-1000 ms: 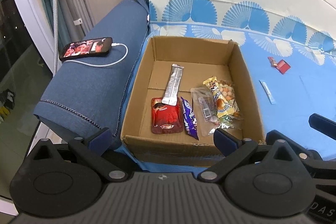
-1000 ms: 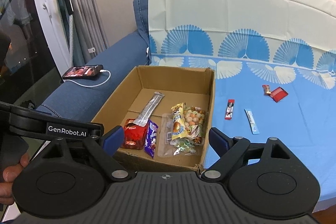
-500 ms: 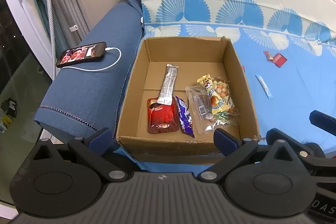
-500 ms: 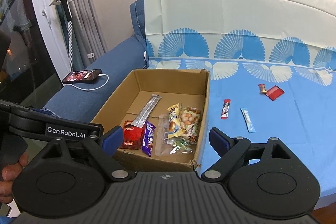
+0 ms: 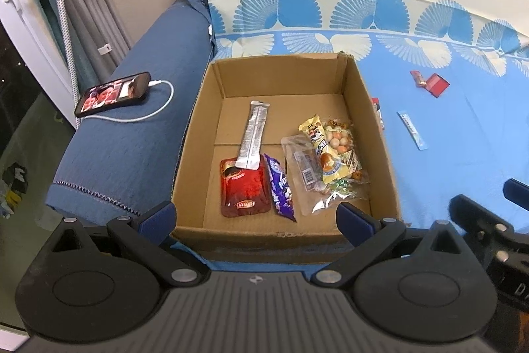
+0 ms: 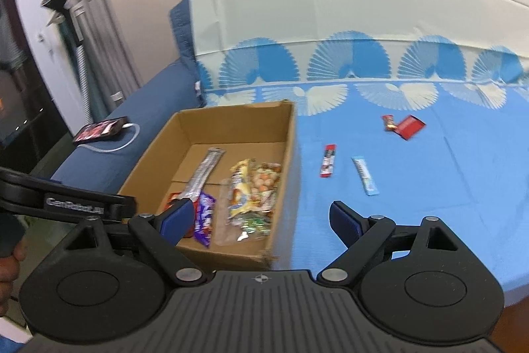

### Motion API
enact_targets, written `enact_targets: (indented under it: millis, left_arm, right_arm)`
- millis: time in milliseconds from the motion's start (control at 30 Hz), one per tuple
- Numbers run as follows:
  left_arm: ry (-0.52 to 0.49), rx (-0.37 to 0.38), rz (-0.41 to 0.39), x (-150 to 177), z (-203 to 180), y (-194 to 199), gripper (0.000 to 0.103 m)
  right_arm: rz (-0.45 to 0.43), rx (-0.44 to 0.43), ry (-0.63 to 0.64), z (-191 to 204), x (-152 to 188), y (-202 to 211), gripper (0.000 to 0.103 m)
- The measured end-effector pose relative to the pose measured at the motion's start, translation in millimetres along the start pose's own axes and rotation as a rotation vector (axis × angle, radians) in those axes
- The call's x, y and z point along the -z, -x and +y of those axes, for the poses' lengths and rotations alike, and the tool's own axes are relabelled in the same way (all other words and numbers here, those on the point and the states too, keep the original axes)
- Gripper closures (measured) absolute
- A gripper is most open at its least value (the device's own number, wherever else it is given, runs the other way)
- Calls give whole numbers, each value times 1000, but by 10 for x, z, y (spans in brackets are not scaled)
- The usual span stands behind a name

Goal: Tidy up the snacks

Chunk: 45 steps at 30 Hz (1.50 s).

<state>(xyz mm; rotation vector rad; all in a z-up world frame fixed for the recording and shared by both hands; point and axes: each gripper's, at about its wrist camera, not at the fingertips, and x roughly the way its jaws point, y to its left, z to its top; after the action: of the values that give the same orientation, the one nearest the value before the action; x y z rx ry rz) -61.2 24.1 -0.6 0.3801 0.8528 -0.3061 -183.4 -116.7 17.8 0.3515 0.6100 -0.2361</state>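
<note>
Two black grippers, the left gripper [image 5: 256, 214] and right gripper [image 6: 261, 217], hover with jaws apart and empty over an open brown cardboard box [image 5: 380, 134] of snack packets on a blue patterned bedsheet [image 6: 429, 187], where four small wrapped snacks [image 6: 363, 177] lie loose.

A phone [image 5: 112, 93] charging by white cable [image 5: 155, 108] — on the blue armrest [image 5: 132, 141].

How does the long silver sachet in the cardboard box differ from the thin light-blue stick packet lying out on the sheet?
The long silver foil sachet lies inside the brown cardboard box; the thin light-blue stick packet lies outside it on the blue patterned sheet. The sachet's lower end overlaps a red pouch; the blue packet touches no other snack. The sachet is metallic grey, the packet pale blue. Both are slim, flat, elongated wrappers and neither is gripped.
</note>
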Motion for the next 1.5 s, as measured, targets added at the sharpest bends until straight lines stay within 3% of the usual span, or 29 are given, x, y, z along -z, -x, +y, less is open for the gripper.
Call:
enact_targets:
  millis: [400,633,767,867,1100,1267,1400,1467,1500]
  left_arm:
    - [-30,74,-2,-471,-400,-86,0]
    - [-72,116,-9,-1030,-923,-325,0]
    - [-72,139,20,-1429,-1265,-649,0]
    - [-85,112,36,-1685,-1522,-949,0]
    - [-85,89,72,-2091,-1913,-1577,0]
    - [-114,64,79,-2315,-2065,-1984,0]
    - [-123,55,80,-2486,-2192,-2274,0]
    - [-130,51,77,-2549,-2274,-2377,0]
    - [-132,56,79,-2583,-2322,-2427,0]
  right_arm:
    - [-21,145,-79,-679,-115,-64,13]
    - [-50,239,-150,-1295,-263,-182,12]
    - [-67,288,-191,-1688,-367,-396,11]
    - [-73,321,-238,-2053,-503,-734,10]
    - [-38,373,-282,-2868,-876,-2231,10]
    - [-43,400,-253,-3121,-1090,-3182,10]
    - [14,399,-239,-3242,-1122,-3770,10]
    - [13,402,-180,-3209,-1097,-3925,0]
    - [18,407,-113,-3148,-1079,-3986,0]
